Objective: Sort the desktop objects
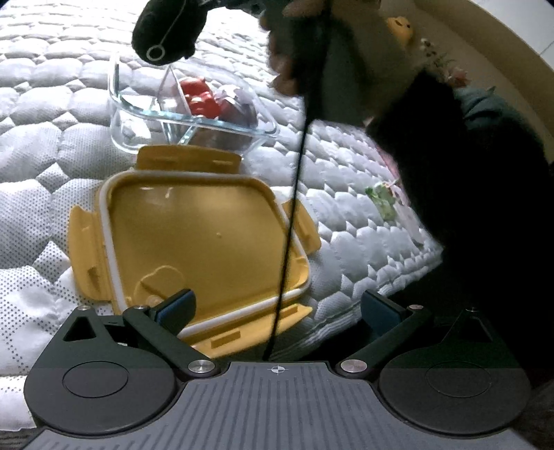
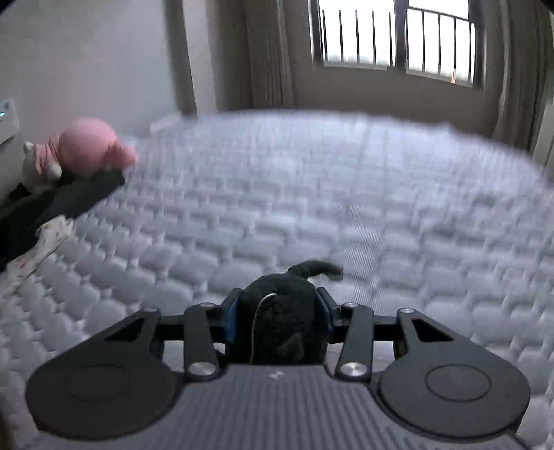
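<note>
Two grippers show: the left gripper (image 1: 275,308) hangs with jaws apart over the yellow lid (image 1: 204,239), which lies near the mattress (image 1: 52,138) edge; beyond it the glass container (image 1: 138,128) holds red pieces (image 1: 199,95); above that, the right gripper (image 2: 277,320) clamps a black plush toy (image 1: 166,27), so sorting looks partway

This is a bedroom in a home. The work surface is a bare quilted white mattress (image 2: 311,207), which fills most of both views. Behind it there is a window (image 2: 398,34) with vertical bars, and beige curtains (image 2: 266,52) hang at its sides. A pink plush toy (image 2: 90,145) lies at the far left edge of the mattress, near a white wall (image 2: 86,52). A small yellow toy (image 1: 400,26) also sits near the bed.
</note>
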